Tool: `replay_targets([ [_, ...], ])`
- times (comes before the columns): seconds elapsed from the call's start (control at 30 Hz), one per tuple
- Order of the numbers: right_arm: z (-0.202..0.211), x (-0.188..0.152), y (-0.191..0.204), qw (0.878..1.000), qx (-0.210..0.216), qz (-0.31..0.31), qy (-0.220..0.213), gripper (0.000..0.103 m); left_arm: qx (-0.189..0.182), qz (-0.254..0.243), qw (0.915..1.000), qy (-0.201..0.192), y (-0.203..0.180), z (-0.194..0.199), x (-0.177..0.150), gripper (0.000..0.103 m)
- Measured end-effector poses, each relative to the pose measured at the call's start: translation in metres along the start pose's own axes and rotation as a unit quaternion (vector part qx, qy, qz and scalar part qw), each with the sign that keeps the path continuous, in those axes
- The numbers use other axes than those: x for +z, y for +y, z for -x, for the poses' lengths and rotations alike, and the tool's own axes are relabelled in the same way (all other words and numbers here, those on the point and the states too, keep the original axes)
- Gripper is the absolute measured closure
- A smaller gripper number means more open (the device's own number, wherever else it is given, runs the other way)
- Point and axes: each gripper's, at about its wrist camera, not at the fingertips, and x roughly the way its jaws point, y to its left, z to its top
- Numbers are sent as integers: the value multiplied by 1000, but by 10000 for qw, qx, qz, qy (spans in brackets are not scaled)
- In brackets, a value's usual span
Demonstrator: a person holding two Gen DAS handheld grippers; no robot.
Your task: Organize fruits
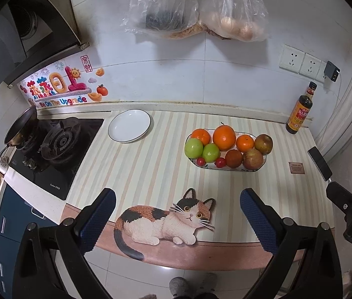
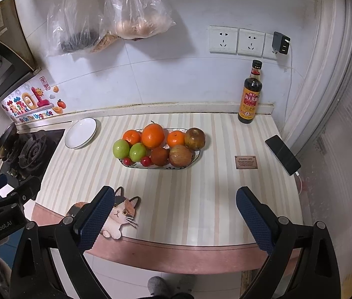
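plainly, the fruit all sits in one oval dish [image 2: 196,155] on the striped mat [image 2: 176,199]: a big orange [image 2: 153,135] at the back between two small ones, two green apples [image 2: 129,150] at its left end, three brownish-red fruits at its right end, and two small red fruits at the front edge. left of the dish and well apart from it, a white plate [image 2: 80,133] stands empty by the stove [image 1: 56,149].

both grippers, left [image 1: 178,220] and right [image 2: 174,220], hover at the mat's near edge, short of the dish, jaws spread wide and holding nothing. this fits either a pile waiting to be sorted or one just gathered, so i judge no further. if a fruit is lifted, a top or outer one looks safest, taken across its middle, since round fruit packed this tight may roll when a neighbour goes.

right of the dish are a sauce bottle [image 2: 250,94] and a phone [image 2: 283,155].
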Motion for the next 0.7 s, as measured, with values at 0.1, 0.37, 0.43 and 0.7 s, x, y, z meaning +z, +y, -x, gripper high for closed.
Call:
replay_targets([
  [0.1,0,0,-1,10000,1,30,9,3,-9,0,10000,-1,0,0,0,1],
  [0.37,0,1,-2,10000,8,43,20,3,-7,-2,10000,-2,-2,0,1,1],
  [0.43,0,0,-2,10000,11,33,22,3,-4,-16,10000,-8,-3,1,1,1],
  [0.7,0,1,-4,10000,9,36,16,3,-14,-95,10000,-29,-9,4,1,1],
])
